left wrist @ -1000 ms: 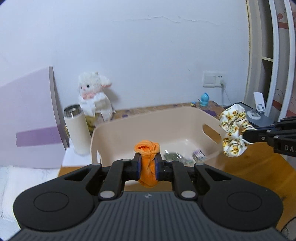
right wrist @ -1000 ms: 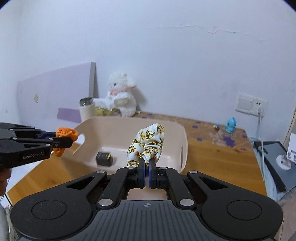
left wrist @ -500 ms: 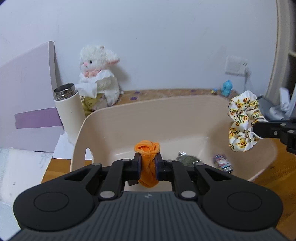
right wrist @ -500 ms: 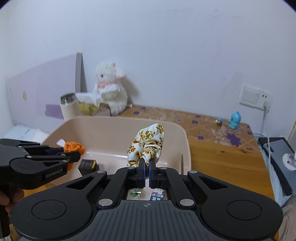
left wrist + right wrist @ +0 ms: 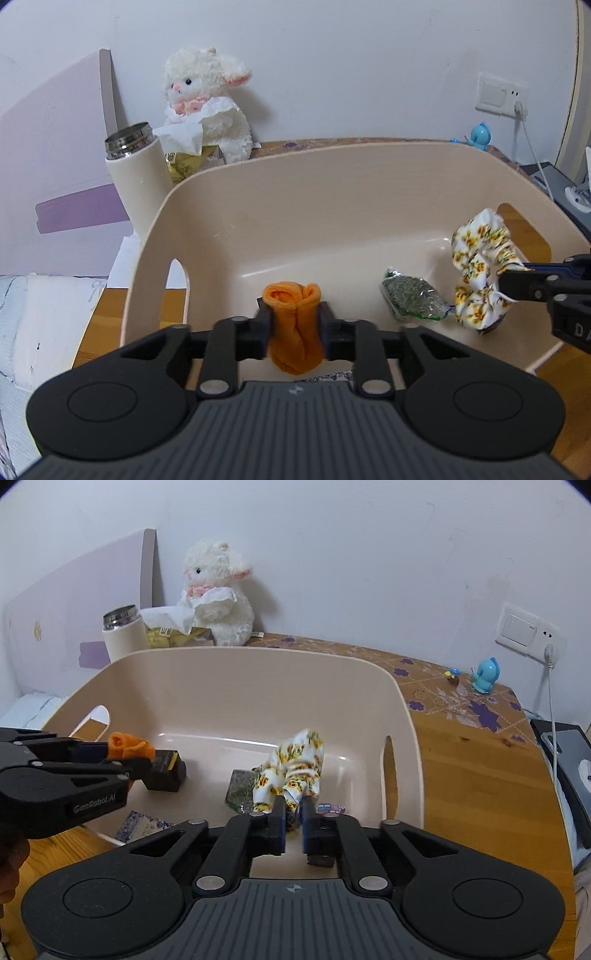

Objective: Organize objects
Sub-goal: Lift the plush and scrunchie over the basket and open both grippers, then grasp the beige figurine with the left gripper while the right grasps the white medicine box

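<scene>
While both tools hover over the beige tub (image 5: 332, 206), each grips cloth.
Left tool (image 5: 293, 325) clamps the orange cloth roll (image 5: 293, 332); right tool (image 5: 293, 821) pinches the floral scrunchie (image 5: 291, 775), both above the tub's floor.

White plaster wall (image 5: 369, 554) with switch-and-socket plate (image 5: 528, 633); wooden desk (image 5: 476, 775); lilac board (image 5: 51, 155) leaning at left.

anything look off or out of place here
Nothing stands out. The left gripper holds an orange cloth and the right gripper a floral scrunchie, both over the beige bin. No spill or damage shows.
</scene>
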Demonstrator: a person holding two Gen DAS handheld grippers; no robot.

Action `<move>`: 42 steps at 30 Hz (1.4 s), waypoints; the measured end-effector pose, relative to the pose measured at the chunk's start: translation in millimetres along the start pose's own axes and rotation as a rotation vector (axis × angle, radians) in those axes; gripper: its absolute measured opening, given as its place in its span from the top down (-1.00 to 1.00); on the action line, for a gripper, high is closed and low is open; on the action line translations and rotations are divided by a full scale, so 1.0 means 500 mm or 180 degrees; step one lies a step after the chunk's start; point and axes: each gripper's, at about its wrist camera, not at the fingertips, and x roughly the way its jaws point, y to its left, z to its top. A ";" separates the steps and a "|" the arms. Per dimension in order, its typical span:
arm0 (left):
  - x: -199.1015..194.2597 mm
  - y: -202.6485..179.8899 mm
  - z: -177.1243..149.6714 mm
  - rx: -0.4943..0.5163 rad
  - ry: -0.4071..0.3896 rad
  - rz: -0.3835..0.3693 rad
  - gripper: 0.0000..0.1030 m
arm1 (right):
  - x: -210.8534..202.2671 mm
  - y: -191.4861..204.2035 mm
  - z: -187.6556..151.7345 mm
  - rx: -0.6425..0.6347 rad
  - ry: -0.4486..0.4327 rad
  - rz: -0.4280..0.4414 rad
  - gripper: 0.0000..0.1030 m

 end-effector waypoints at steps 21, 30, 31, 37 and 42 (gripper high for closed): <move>-0.210 -0.007 -0.073 0.0175 -0.0270 -0.0013 -0.93 | -0.170 -0.016 -0.065 -0.0167 -0.0256 -0.0114 -1.00; -0.166 -0.011 -0.161 0.0165 0.0040 -0.0005 -0.93 | -0.118 -0.014 -0.148 -0.0149 0.0176 -0.0107 -1.00; -0.159 -0.010 -0.170 0.0145 0.0075 -0.0021 -0.93 | -0.111 -0.014 -0.154 -0.0142 0.0214 -0.0104 -1.00; -0.113 -0.006 -0.208 0.0045 0.0221 -0.0072 -0.93 | -0.061 -0.022 -0.188 -0.0036 0.0470 -0.0056 -1.00; -0.078 -0.006 -0.225 -0.0082 0.0258 -0.0132 -0.93 | -0.020 -0.024 -0.209 0.0000 0.0595 -0.0067 -1.00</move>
